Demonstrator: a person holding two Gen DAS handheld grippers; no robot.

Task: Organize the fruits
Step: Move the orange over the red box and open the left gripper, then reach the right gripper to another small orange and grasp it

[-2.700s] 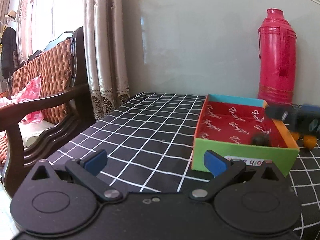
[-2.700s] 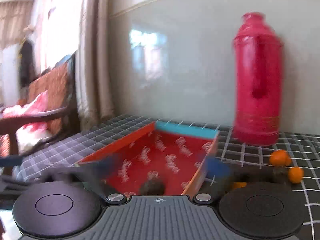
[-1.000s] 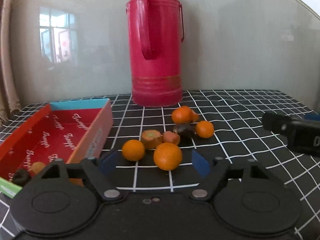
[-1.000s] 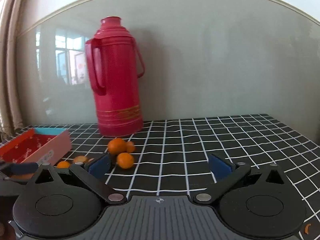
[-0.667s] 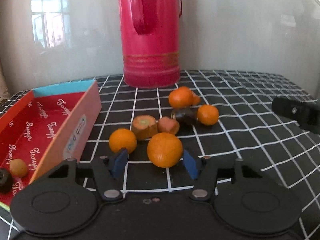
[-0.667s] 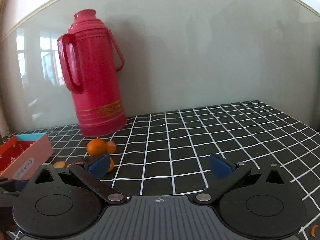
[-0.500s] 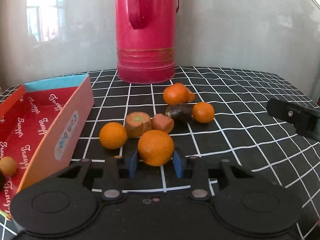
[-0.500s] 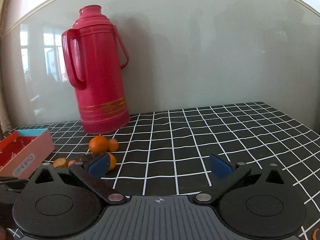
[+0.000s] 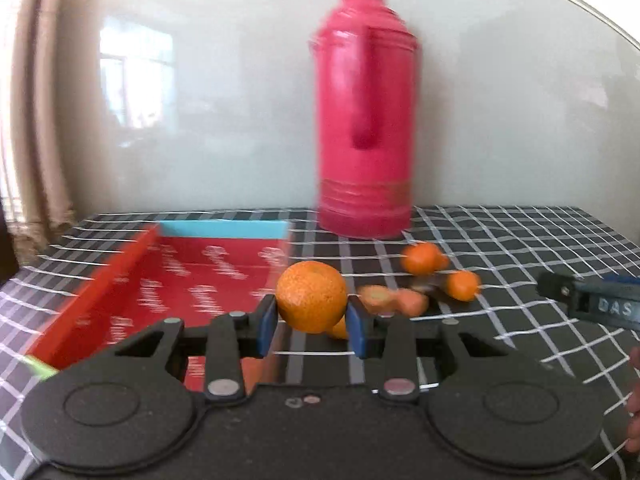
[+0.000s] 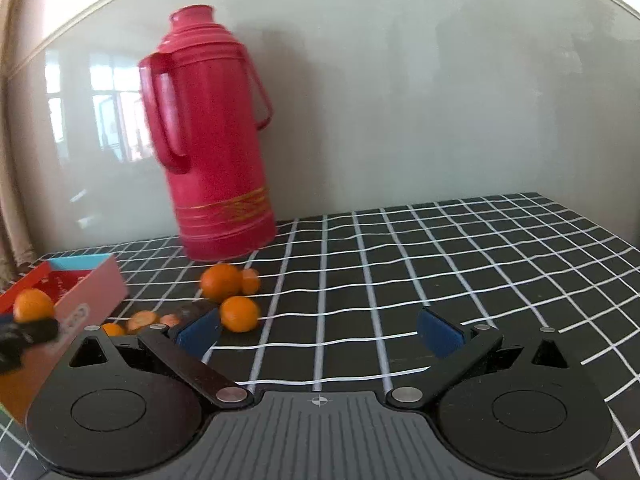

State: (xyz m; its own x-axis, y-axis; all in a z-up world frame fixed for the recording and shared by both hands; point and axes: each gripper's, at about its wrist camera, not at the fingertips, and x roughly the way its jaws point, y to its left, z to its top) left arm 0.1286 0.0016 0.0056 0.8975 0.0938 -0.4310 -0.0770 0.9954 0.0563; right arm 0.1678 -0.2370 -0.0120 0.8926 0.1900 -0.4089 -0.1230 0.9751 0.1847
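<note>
Now the left gripper (image 9: 312,326) was seen clamped on an orange (image 9: 311,297), its jaws having just been closing around it, and the fruit was held above the tabletop (image 9: 500,240) beside the right wall of the red box (image 9: 120,280). Further oranges (image 10: 222,282) were left near a red thermos (image 10: 216,140). The right gripper (image 10: 320,330) was held with its jaws wide apart, nothing between them.
</note>
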